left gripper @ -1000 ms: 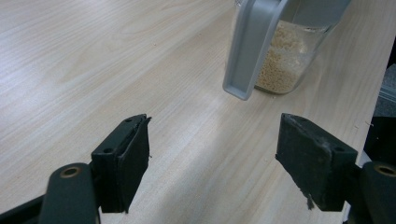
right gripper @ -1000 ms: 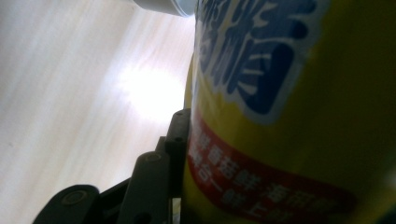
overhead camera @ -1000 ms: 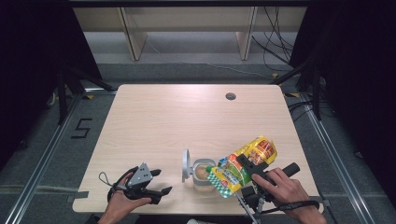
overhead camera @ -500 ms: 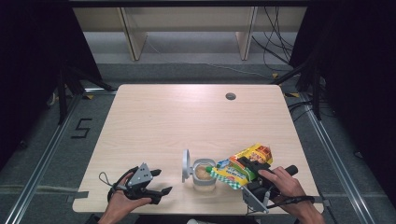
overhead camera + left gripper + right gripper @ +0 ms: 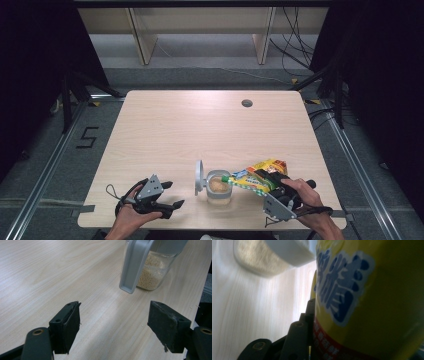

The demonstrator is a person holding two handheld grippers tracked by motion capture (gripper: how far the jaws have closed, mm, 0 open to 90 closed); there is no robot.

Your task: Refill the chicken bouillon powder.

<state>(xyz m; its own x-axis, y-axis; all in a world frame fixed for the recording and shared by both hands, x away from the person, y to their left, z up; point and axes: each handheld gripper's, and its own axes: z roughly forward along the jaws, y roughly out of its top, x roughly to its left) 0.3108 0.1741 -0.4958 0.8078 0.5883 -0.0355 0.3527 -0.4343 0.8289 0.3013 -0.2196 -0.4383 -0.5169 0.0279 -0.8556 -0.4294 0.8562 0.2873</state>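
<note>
Right claw (image 5: 270, 185) clamps yellow bag (image 5: 257, 176); blurred lettering close-up.

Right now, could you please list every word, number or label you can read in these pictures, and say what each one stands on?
"5": a dark numeral on the grey floor left of the table.
Large blue characters edged in white, on the yellow bag in the right hand-held gripper: East Asian script, too close and blurred to read.
Small pale print on the bag's red band, in the right gripper view: too blurred to read.
The jar carries no text that I can see.
</note>
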